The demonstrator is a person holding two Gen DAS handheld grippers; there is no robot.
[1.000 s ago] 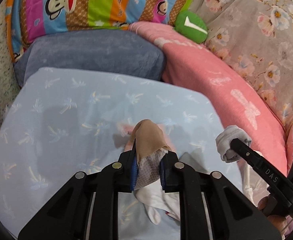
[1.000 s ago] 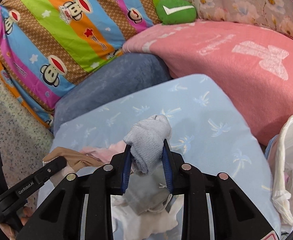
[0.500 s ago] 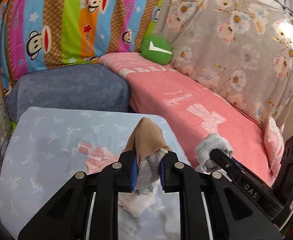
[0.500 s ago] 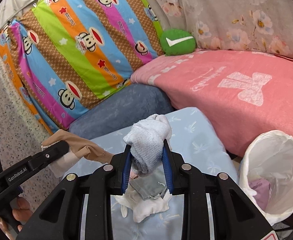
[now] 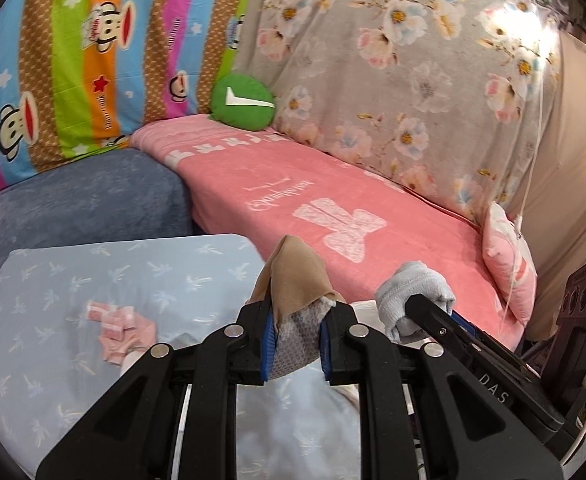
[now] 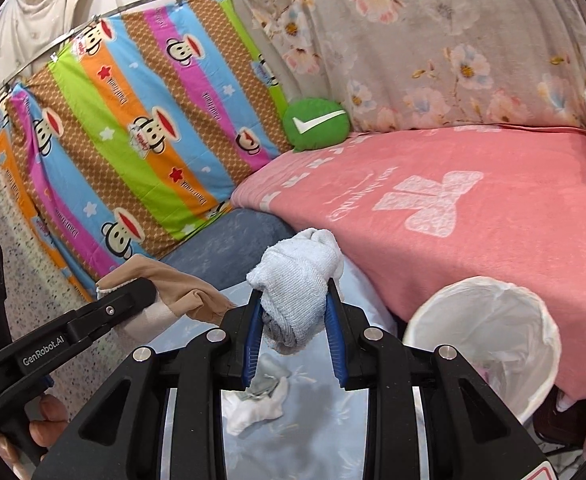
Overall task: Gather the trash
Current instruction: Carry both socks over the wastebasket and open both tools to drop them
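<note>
"GenRobot.AI" marks the left claw (image 6: 133,300); "DAS" the right claw (image 5: 425,312).

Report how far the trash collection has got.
Done: the lined bin already holds something pinkish. In hand: the left tool is shut on a tan stocking, and the right tool is shut on a white sock; neither is over the bin yet. Left: a pink cloth and a white rag lie on the blue sheet.
</note>
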